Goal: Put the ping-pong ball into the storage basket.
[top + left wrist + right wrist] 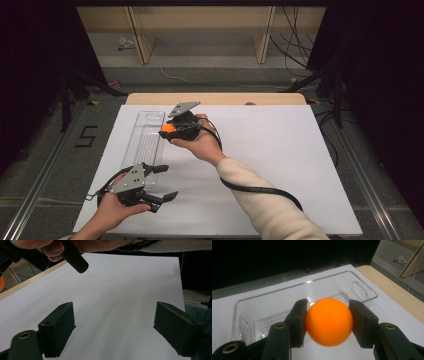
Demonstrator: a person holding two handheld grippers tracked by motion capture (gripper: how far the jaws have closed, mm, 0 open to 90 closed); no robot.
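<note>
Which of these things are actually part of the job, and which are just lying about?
Part of the job:
- orange ball, held in the right gripper
- clear plastic tray on the white sheet
- left gripper, open over the sheet

Just lying about:
- wooden frame beyond the table
- cables on the floor

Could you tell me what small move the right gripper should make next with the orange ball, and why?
Probably carry it a little farther over the clear tray and lower it: the right gripper grips the orange ball at the tray's near edge, above the white sheet, and the tray looks empty.
</note>
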